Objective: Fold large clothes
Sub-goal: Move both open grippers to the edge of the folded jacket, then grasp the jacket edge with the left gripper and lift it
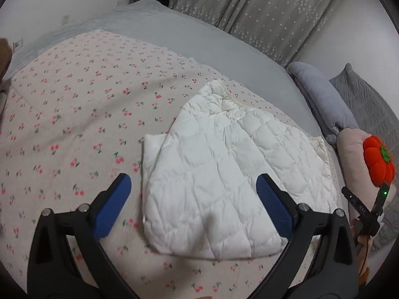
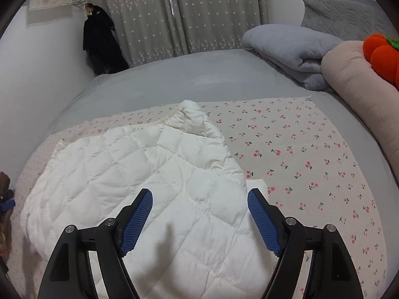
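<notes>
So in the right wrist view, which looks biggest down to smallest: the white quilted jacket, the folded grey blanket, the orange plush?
1. White quilted jacket, though it lies nearest the camera, which enlarges it.
2. Folded grey blanket.
3. Orange plush, cut off by the picture's edge, so its full size is unsure.

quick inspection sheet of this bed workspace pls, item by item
surface: cherry-print sheet spread over a grey bedspread
job's things: white quilted jacket lying flat, partly folded
clutter: folded grey blanket, pink pillow, orange plush tomato at the bed's edge
grippers: left gripper open above the jacket; right gripper open above it, holding nothing
cables: nothing seen
surroundings: star-print curtains, dark garment hanging by the wall
</notes>
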The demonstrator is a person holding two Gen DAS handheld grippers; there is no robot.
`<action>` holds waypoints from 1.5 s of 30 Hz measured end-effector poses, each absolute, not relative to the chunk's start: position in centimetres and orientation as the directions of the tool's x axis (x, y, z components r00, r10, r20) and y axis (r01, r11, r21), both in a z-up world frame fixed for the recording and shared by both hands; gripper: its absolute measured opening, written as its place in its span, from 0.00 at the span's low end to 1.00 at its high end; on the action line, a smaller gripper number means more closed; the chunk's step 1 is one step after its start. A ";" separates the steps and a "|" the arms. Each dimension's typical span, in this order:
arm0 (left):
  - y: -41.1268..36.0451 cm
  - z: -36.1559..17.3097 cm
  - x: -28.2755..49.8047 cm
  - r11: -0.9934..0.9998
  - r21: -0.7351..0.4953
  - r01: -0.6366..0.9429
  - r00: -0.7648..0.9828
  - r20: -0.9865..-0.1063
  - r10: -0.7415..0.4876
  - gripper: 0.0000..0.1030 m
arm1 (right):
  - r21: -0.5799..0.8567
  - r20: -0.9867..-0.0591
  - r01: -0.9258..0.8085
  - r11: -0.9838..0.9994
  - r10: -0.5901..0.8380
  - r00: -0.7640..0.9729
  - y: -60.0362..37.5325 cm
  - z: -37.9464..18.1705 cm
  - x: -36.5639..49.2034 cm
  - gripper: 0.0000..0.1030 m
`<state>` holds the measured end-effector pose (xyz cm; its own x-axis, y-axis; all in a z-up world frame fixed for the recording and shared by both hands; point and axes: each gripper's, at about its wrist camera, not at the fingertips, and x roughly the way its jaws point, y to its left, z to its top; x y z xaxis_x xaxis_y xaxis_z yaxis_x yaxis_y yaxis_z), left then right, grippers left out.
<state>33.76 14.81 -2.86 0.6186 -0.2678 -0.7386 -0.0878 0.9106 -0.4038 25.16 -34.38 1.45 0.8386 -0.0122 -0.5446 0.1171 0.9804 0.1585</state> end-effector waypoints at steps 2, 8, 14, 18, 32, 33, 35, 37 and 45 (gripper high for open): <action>15.7 -3.1 32.0 0.878 -0.461 -0.126 0.603 -0.739 -0.301 0.97 | 0.166 -0.539 0.097 0.981 0.008 0.843 -33.8 1.9 24.3 0.78; 15.0 -7.0 28.4 0.727 -0.661 -0.187 0.540 -0.687 -0.486 0.97 | 0.133 -0.542 0.022 0.991 0.054 0.838 -30.2 2.3 22.7 0.78; 11.6 -11.6 28.5 0.570 -0.778 -0.263 0.544 -0.608 -0.579 0.97 | 0.103 -0.543 -0.043 0.994 0.093 0.835 -26.4 2.5 22.8 0.78; 10.0 -13.4 29.5 0.495 -0.814 -0.304 0.581 -0.570 -0.581 0.97 | 0.079 -0.528 -0.076 0.994 0.106 0.842 -24.3 3.1 23.7 0.78; 8.3 -13.7 32.9 0.510 -0.805 -0.303 0.821 -0.493 -0.290 0.88 | 0.199 -0.571 -0.103 0.975 0.201 0.796 -19.3 -0.6 32.1 0.33; 8.4 -13.9 33.1 0.513 -0.799 -0.312 0.827 -0.494 -0.267 0.80 | 0.197 -0.579 -0.102 0.975 0.200 0.790 -19.2 -1.2 32.4 0.32; 8.9 -14.3 33.5 0.493 -0.808 -0.323 0.837 -0.487 -0.249 0.67 | 0.186 -0.601 -0.112 0.976 0.203 0.773 -18.8 -2.8 33.0 0.32; 9.9 -14.7 33.8 0.456 -0.834 -0.311 0.855 -0.455 -0.249 0.51 | 0.173 -0.612 -0.130 0.976 0.210 0.763 -18.5 -4.1 33.1 0.32; 6.4 -7.5 34.1 0.723 -0.690 -0.032 0.910 -0.320 -0.265 0.26 | 0.239 -0.583 -0.131 0.962 0.250 0.773 -19.1 -6.5 32.3 0.32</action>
<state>34.06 6.40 -7.53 0.9095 -0.2650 -0.3202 -0.0321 0.7233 -0.6898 32.31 -19.08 -6.51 0.7734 0.2499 -0.5825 -0.1307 0.9621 0.2391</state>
